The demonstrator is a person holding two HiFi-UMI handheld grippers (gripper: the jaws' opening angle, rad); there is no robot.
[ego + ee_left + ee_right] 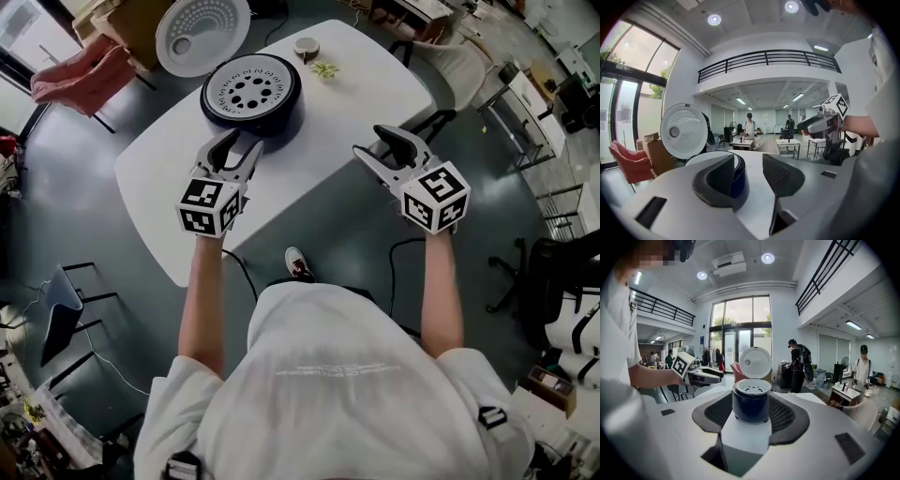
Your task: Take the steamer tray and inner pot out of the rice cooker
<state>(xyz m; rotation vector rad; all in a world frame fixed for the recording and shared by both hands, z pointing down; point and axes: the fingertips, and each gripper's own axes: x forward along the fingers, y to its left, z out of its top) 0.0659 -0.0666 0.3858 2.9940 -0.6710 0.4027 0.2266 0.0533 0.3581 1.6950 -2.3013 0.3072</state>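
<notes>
White bench (356,103), one, carrying one dark blue cooker (289,111) at its far left part. The lid (202,33) stands open, tipped back behind the body. One tray (250,89), pale and perforated, sits in the cooker's mouth. It covers the pot, which no view shows.

Your left tongs (236,150) sit just beside the cooker's near side. The jaws are spread and nothing is between the pads. In the left gripper view the cooker shows behind the left jaw, not inside the gap.

Your right tongs (373,142) are over the bench, well apart from the cooker and to its right. The jaws are spread wide and hold nothing. In the right gripper view the cooker lines up in the gap but stands far ahead.

Two small items lie on the bench beyond the cooker, on the side away from your tongs: one roll (307,47) and one green scrap (325,68).

Around the bench:
- One red chair (80,70), far left.
- One cable (246,272) on the floor by your shoe (297,264).
- Two people (797,364) standing in the room behind, seen in the right gripper view.
</notes>
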